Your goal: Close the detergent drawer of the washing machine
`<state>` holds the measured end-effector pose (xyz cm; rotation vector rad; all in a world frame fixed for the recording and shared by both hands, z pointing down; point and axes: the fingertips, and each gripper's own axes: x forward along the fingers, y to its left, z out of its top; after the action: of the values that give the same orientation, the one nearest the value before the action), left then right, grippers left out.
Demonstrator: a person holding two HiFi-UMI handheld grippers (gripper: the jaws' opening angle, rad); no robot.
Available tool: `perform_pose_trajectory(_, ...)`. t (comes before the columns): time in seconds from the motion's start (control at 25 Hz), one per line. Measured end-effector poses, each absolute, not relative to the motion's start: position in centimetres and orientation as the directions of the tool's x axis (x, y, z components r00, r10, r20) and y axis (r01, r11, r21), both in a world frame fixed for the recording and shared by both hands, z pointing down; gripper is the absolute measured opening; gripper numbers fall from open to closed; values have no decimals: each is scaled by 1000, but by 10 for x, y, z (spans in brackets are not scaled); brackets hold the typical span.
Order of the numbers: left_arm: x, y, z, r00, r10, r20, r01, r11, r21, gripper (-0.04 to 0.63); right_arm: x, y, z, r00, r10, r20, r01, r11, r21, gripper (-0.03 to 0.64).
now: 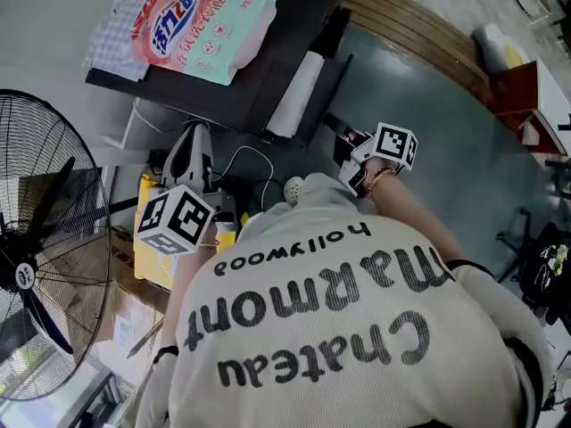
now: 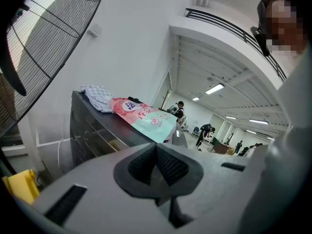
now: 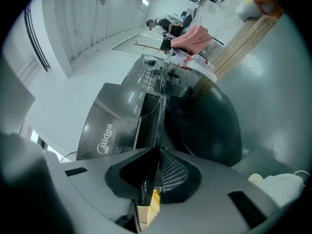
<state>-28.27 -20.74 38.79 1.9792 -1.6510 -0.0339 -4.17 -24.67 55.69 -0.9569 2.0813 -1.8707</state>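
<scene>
The dark Midea washing machine (image 3: 105,126) fills the right gripper view, lying sideways in the picture. Its detergent drawer (image 3: 150,116) stands pulled out towards me. My right gripper (image 3: 155,155) is shut on the thin front panel of that drawer, which runs edge-on between the pads. In the head view the right gripper (image 1: 350,154) sits at the machine's front, past my shoulder, where the drawer (image 1: 332,125) juts out. My left gripper (image 2: 157,157) is shut with nothing between its pads, held off to the machine's side; its marker cube (image 1: 174,219) shows at my left.
A pink and green detergent bag (image 1: 201,25) and a checked cloth (image 1: 116,29) lie on the machine's top (image 1: 277,69). A standing fan (image 1: 45,239) is close at left. A yellow object (image 1: 147,261) and a white plug (image 1: 294,188) with cables lie on the floor. The round door (image 3: 204,126) is beside the drawer.
</scene>
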Motion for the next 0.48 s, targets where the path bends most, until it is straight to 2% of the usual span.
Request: perform_pose_trajectory(0.48,-287,-210,388,240,-913,329,-899,-81,430,8,-58,-253,558,-791,-537,294,-343,-9,-939,69)
